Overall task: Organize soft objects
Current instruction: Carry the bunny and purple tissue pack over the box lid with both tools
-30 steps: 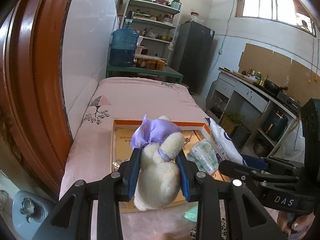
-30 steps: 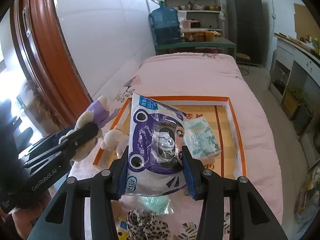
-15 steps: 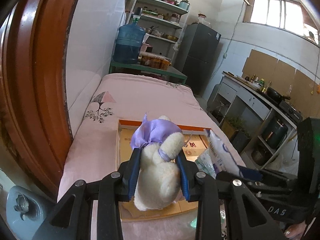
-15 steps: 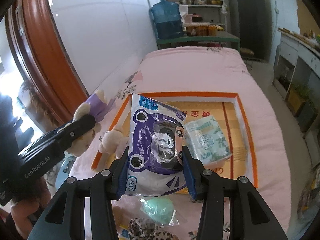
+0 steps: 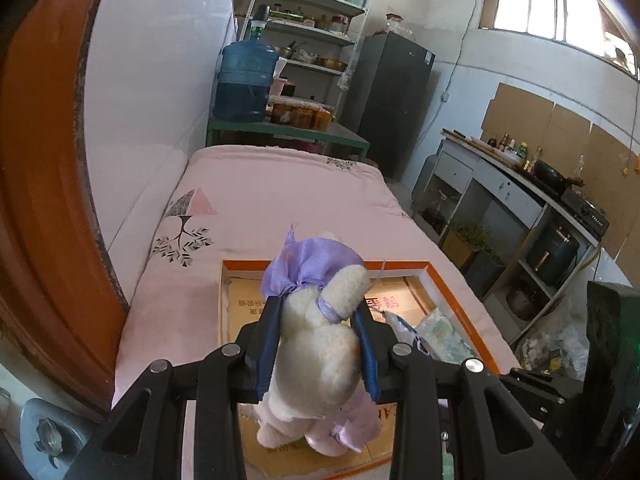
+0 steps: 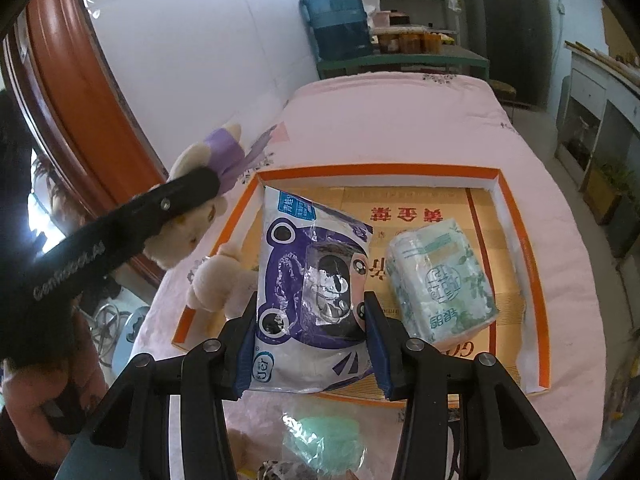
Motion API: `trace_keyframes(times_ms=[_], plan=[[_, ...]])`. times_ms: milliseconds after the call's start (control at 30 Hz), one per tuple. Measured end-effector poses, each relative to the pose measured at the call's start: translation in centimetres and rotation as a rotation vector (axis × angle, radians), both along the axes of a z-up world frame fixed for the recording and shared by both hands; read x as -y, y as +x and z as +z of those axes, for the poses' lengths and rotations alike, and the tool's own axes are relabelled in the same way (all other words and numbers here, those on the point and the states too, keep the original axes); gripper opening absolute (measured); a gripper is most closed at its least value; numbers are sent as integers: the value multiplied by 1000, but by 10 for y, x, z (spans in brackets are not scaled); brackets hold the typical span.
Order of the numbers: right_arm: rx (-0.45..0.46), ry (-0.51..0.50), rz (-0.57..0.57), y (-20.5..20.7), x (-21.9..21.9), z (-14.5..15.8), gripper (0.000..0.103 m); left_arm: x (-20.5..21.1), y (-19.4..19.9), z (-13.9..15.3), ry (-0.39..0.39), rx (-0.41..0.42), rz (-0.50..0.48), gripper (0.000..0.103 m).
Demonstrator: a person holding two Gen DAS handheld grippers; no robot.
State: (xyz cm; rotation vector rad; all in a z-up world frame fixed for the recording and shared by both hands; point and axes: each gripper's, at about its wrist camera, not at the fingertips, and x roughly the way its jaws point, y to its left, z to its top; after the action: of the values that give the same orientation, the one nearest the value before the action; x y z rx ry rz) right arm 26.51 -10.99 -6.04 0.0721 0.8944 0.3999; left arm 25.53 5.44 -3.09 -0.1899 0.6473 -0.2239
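Observation:
My left gripper (image 5: 316,312) is shut on a cream plush toy (image 5: 316,352) with a purple bow, held above the near left part of the orange-rimmed shallow box (image 5: 400,266). The toy also shows in the right wrist view (image 6: 192,236). My right gripper (image 6: 310,312) is shut on a purple and white plastic packet (image 6: 308,292), held over the near edge of the box (image 6: 380,170). A green and white tissue pack (image 6: 440,284) lies in the box at the right.
The box lies on a pink bedspread (image 5: 272,196). A mint green bagged item (image 6: 324,444) and a leopard-print item (image 6: 280,472) lie near the front. A brown wooden frame (image 5: 40,160) stands at left; a water jug (image 5: 246,80), shelves and kitchen counter are beyond.
Both grippers have moved forward and up over the box, each still holding its item. The box looks nearer and larger in the right wrist view.

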Motion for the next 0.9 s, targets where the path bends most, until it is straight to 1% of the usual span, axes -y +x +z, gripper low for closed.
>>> trace_keyframes(times_ms=[167, 333, 600, 767, 900], plan=[[-13, -4, 2, 8, -1, -8, 48, 3, 14, -6, 23, -26, -1, 35], [-27, -3, -1, 14, -2, -14, 48, 4, 29, -14, 14, -63, -6, 35], [-52, -16, -4, 22, -4, -22, 48, 7, 49, -30, 31, -111, -8, 35], [-68, -23, -2, 27, -6, -26, 48, 10, 58, -35, 72, -127, -14, 35], [-80, -28, -9, 31, -6, -30, 49, 15, 63, -43, 100, -155, -30, 35]])
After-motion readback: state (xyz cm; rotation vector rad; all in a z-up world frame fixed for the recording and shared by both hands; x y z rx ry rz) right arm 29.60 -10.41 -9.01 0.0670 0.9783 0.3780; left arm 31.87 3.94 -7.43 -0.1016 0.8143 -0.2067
